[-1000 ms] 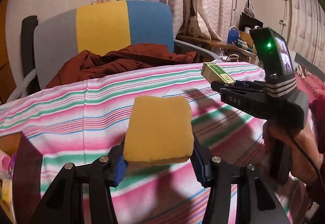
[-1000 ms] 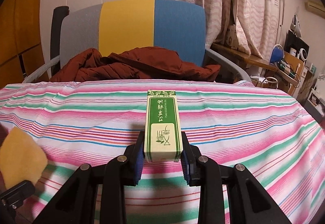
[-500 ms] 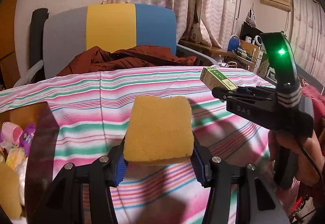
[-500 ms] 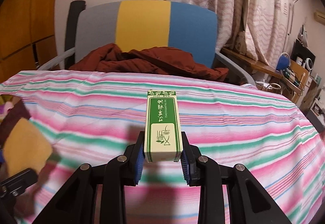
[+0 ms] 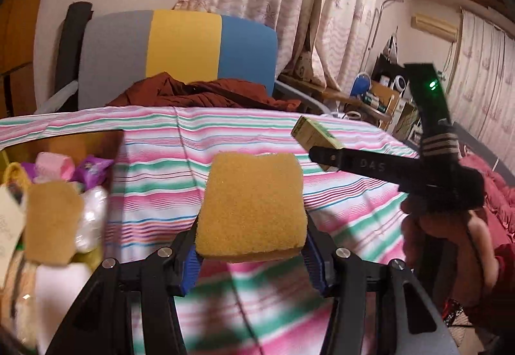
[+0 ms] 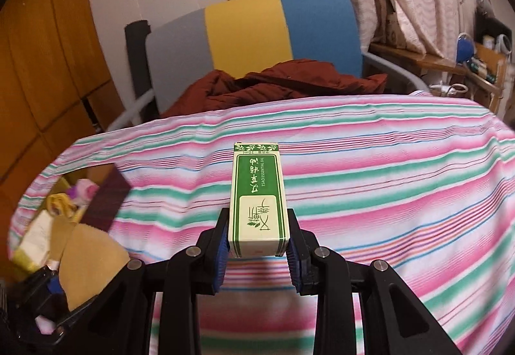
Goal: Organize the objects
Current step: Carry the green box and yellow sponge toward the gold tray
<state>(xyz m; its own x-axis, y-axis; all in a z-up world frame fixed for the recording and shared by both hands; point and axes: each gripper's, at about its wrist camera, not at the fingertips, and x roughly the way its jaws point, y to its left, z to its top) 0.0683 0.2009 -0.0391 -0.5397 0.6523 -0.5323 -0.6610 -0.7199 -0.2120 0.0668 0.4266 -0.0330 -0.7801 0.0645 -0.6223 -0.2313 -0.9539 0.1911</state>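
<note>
Left of the striped tablecloth [image 5: 225, 142], the open box [image 5: 80, 137] runs off the frame edge; its contents [image 5: 64, 168] are blurred, unidentifiable. The chair [image 6: 251, 30] seat beyond the tablecloth is hidden under a red-brown jacket [image 6: 273, 84]. Shelf clutter [image 5: 383, 91] beyond is too small to tell.

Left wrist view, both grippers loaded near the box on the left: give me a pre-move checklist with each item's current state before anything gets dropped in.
1. Left gripper grip on yellow sponge: ok, pads press both sides.
2. Right gripper grip on green essential oil box: ok, held by its near end, most of it sticking out.
3. Storage box open on the left: ok, already holds items, including another sponge.
4. Free room inside for both items: cannot tell, contents blurred.
5. Grippers apart from each other: ok, no contact visible.
6. Striped tablecloth path toward the box: ok, nothing lies on it.
</note>
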